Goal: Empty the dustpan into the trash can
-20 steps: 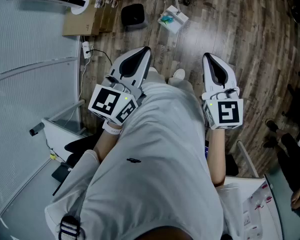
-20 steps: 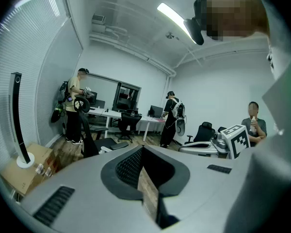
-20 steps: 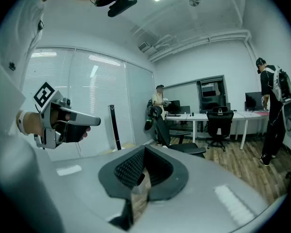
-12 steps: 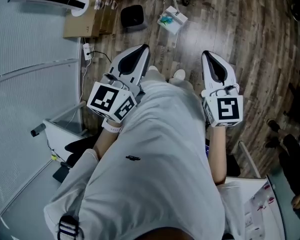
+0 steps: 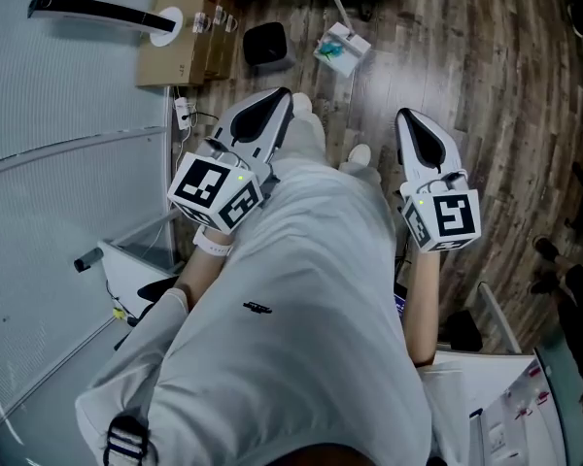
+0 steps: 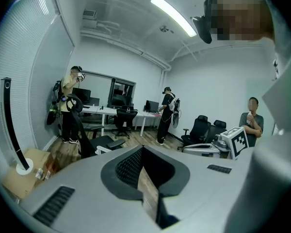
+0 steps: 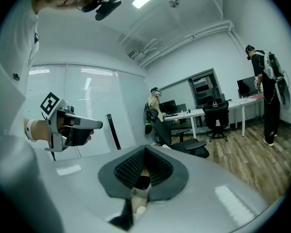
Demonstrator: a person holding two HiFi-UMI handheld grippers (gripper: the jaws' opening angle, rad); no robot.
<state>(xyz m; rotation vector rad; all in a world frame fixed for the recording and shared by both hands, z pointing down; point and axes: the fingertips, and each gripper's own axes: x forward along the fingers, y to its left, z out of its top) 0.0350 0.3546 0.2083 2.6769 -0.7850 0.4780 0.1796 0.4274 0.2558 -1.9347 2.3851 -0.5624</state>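
Task not started, as far as the views show. The person stands on the wooden floor [image 5: 486,85] with both tools held out at waist height, neither one on anything.

Left hand-held gripper [image 5: 284,101]: jaws closed together, empty; only a sliver of floor shows through behind the tips. Right hand-held gripper [image 5: 409,116]: clenched shut, nothing in it; the pale shape low behind its jaws is probably the person's shoe.

Likely dustpan [image 5: 342,47]: a white and teal thing lying on the floor ahead, with a thin white handle running up out of frame. Likely trash can [image 5: 265,43]: a small black container just beside the cardboard box [image 5: 175,37], near the dustpan. Both are well apart from the grippers.

Everything is left to do: walk over, grab the dustpan, carry it to the can, tip it out.

Hard to tell: both task items are small and far off, so their identity is a guess. What is in the pan can't be read, and the handle top is cut off. The person's torso blocks the middle of the head view. Neither gripper view shows pan or can, only the office with people in the background.
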